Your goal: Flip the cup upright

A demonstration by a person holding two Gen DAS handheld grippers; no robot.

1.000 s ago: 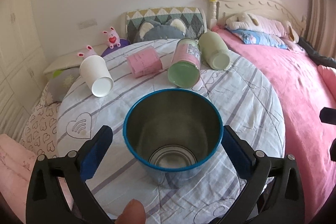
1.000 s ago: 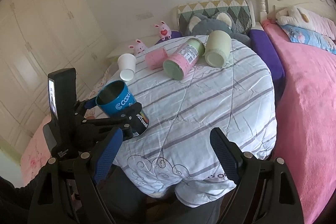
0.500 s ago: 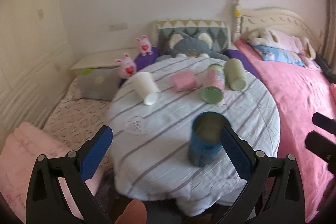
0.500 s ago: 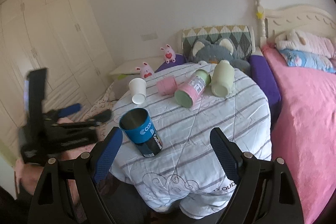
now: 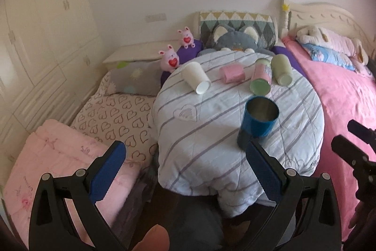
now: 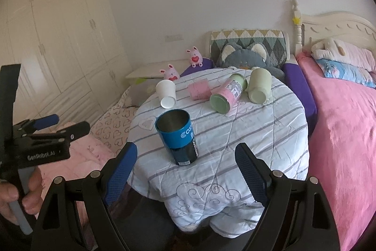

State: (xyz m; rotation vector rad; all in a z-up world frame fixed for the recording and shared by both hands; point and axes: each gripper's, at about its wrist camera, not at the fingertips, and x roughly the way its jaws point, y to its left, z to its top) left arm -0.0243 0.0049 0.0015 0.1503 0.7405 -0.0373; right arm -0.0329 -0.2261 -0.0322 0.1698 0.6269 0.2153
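Left wrist view
Fingers: left gripper (image 5: 185, 166) spread wide, holding nothing, at lower frame.
Cup: blue cup (image 5: 257, 125) stands upright, mouth up, right of centre on the round table (image 5: 202, 152).
Remaining: white cup (image 5: 195, 80), pink cup (image 5: 232, 73), pink-green cup (image 5: 260, 82), pale green cup (image 5: 281, 73) lie on their sides, upper centre.

Right wrist view
Fingers: right gripper (image 6: 185, 171) spread wide, empty, lower centre.
Cup: blue cup (image 6: 178, 137) upright, frame centre.
Progress: judged one done, four left.
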